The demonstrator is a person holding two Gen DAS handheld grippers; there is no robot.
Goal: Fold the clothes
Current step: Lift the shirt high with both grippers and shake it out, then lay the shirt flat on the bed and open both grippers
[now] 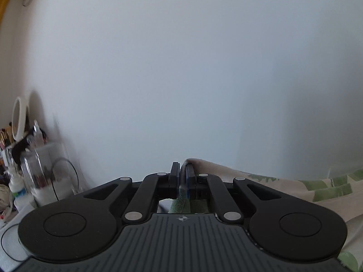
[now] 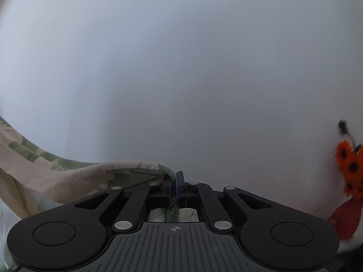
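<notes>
Each hand-held gripper, left (image 1: 181, 170) and right (image 2: 175, 179), is clamped on the cream-and-green garment (image 1: 295, 188).

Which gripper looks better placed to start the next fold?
Neither clearly: the left gripper and right gripper are each shut on the green-patterned cloth, held up before a wall. I'd lean right, since clutter crowds the left side.

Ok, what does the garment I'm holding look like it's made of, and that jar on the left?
The garment looks like thin woven cloth, perhaps cotton: matte, beige with a green print, draping softly with a stitched hem. Both the left gripper and the right gripper have their jaws shut on it. The jar looks like clear glass or plastic; its contents show through the wall.
</notes>
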